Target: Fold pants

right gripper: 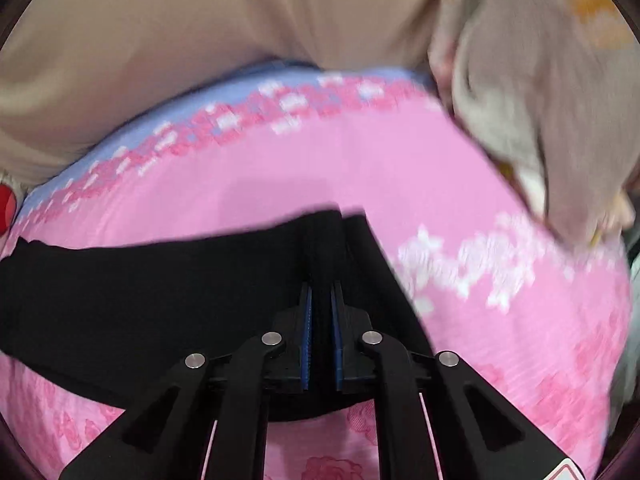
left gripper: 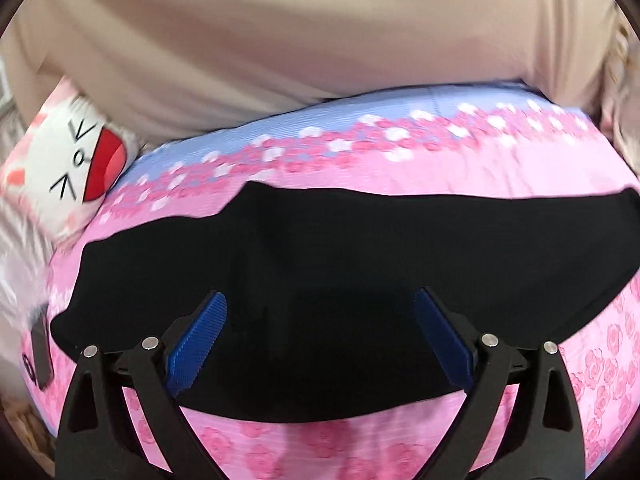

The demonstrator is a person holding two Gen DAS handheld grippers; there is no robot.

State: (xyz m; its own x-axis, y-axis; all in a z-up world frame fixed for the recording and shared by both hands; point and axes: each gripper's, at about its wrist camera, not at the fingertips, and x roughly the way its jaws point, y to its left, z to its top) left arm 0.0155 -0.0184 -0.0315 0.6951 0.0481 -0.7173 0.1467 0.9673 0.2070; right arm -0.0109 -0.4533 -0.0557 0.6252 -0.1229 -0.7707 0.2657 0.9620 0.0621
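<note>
The black pants (left gripper: 340, 264) lie folded flat across the pink flowered bedsheet (left gripper: 520, 184). My left gripper (left gripper: 320, 300) is open, its blue pads (left gripper: 200, 336) spread wide above the near part of the pants, holding nothing. In the right wrist view the pants (right gripper: 160, 288) stretch from the left to the middle. My right gripper (right gripper: 321, 292) is shut on a raised edge of the pants, with black cloth pinched between the blue pads (right gripper: 307, 332).
A person in a beige top (left gripper: 280, 40) stands at the far bed edge. A white plush with a red mouth (left gripper: 80, 160) and a dark phone (left gripper: 40, 352) lie at the left. Crumpled beige cloth (right gripper: 540, 100) lies at the right.
</note>
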